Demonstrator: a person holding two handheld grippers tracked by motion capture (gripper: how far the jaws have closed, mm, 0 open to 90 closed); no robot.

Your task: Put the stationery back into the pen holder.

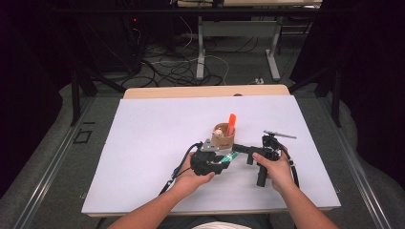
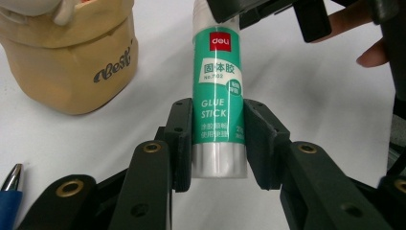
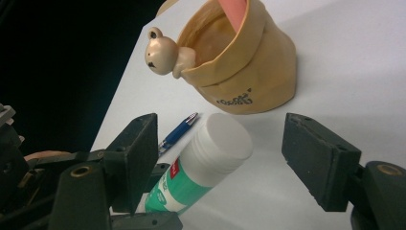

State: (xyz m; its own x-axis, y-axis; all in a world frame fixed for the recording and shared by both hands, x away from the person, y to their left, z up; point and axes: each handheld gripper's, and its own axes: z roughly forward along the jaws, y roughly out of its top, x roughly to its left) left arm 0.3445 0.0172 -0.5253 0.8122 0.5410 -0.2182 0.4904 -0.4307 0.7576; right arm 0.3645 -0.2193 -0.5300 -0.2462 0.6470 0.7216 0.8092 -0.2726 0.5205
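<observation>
Glue stick [image 2: 219, 96], green and white with a white cap, is the thing being handled, but the account runs from the biggest thing down.

White table [image 1: 157, 143] carries everything; a wooden edge shows along its far side, and a dark floor with cables lies beyond.

Two forearms come in from the near edge, each hand holding a black gripper. Left gripper [image 2: 218, 139] sits just in front of the pot, its fingers [image 2: 182, 143] closed on the glue stick's lower half, one pad pressing each side of the tube. Right gripper [image 3: 218, 158] points toward the left one from close by. Its fingers [image 3: 318, 158] stand wide open on either side of the stick's capped end, with clear gaps and no contact.

Tan pot [image 3: 244, 72], soft-looking with a rolled rim and a small bear figure [image 3: 160, 52] on its edge, stands on the table just beyond the grippers. Something orange [image 1: 231, 123] sticks up out of it.

Glue stick lies in the left fingers above the table, cap toward the right gripper and near the pot.

Blue pen [image 3: 178, 132] with a silver tip lies on the table beside the pot.
</observation>
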